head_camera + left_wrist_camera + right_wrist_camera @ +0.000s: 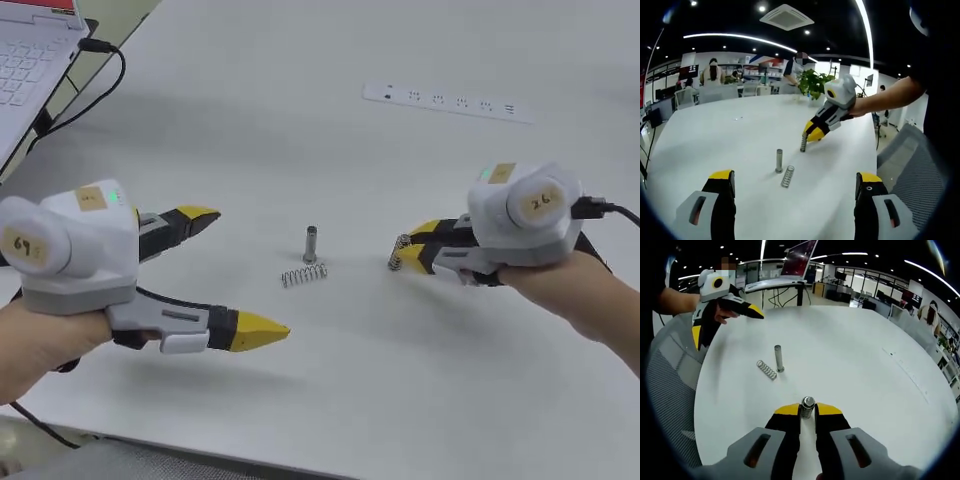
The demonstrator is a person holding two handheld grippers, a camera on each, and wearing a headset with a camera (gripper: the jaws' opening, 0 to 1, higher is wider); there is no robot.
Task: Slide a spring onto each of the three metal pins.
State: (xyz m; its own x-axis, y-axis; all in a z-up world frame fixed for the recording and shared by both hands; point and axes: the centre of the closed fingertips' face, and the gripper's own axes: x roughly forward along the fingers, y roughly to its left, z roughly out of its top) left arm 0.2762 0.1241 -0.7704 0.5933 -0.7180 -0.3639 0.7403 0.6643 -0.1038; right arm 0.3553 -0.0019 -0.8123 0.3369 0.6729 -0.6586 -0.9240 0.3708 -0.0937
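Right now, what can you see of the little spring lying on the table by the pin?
The loose spring is a small silvery coil of thin wire, metal by its look. It lies on its side on the white table, close beside the foot of the upright metal pin, on the person's side; whether they touch I cannot tell. It is on no pin. The open left gripper is beside it, apart; the right gripper is shut on a second spring.

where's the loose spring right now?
Head view centre: the loose spring lies flat on the table, just beside the upright pin on the person's side, between the open left tool and the right tool, which is shut on a second spring.
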